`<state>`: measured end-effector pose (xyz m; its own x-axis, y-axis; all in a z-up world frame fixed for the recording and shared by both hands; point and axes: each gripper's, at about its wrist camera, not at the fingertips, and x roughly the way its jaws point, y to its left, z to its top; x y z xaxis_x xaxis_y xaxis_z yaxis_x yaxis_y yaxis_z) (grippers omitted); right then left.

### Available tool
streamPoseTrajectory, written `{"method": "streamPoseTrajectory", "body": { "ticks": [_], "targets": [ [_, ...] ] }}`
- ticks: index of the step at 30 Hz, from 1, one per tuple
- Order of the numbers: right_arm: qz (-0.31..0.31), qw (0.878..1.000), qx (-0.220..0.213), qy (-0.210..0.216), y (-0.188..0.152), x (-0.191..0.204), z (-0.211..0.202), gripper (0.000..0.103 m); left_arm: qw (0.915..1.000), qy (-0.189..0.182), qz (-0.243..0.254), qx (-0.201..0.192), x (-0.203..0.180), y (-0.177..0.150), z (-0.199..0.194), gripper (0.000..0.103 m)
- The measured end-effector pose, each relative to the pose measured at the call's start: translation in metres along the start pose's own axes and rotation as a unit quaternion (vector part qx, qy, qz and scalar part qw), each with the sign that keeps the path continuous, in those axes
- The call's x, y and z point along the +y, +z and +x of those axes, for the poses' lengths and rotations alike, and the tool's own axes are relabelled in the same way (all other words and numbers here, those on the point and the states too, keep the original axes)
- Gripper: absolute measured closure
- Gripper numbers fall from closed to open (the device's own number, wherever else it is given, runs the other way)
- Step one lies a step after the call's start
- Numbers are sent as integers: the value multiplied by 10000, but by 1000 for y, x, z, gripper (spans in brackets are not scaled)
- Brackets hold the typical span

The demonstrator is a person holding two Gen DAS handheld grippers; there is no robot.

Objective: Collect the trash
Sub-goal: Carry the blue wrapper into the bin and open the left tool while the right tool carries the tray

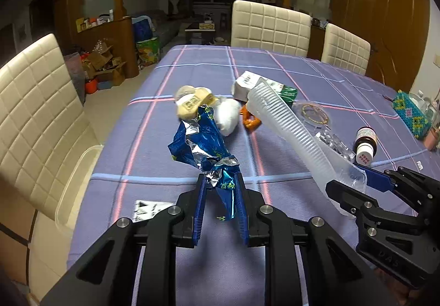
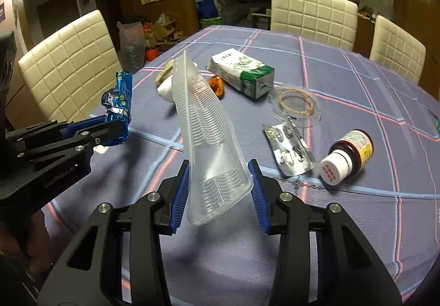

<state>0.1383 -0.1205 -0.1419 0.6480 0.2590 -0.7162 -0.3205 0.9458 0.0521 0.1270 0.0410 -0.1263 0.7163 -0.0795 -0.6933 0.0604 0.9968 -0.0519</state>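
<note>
Left gripper is pinching the blue foil wrapper by its twisted lower end, fingers pressed together on it. Wrapper is crumpled, silver lining showing, and is sticking up and forward off the tablecloth. From the right wrist view it is hanging clear above the left edge of the tabletop.

Right gripper is holding the clear plastic cup at its wide rim, blue pads touching both sides. Cup is flattened, ribbed, transparent, looking empty, and pointing up and away from the jaws.

Remaining trash is sitting mid-tabletop:
- green-and-white carton lying on its side; cannot tell what is inside
- orange wrapper just beside the carton
- white wad and beige packet, touching each other
- clear round lid lying flat
- silver blister pack just beside the lid
- brown bottle with a white cap on, lying on its side toward the right edge; contents not readable

Clear plastic bin is sitting beside the left edge, on a cream chair; its inside is not visible.

Beaded box is sitting near the far right edge.
</note>
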Motion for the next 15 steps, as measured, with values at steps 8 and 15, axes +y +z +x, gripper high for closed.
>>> {"method": "streamPoseTrajectory", "body": {
  "ticks": [8, 15],
  "targets": [
    [-200, 9998, 8, 16, 2, 25, 0, 59, 9997, 169, -184, -77, 26, -10, -12, 82],
    [-471, 9989, 32, 60, 6, 53, 5, 59, 9985, 390, -336, -187, 52, -17, -22, 82]
  ]
}}
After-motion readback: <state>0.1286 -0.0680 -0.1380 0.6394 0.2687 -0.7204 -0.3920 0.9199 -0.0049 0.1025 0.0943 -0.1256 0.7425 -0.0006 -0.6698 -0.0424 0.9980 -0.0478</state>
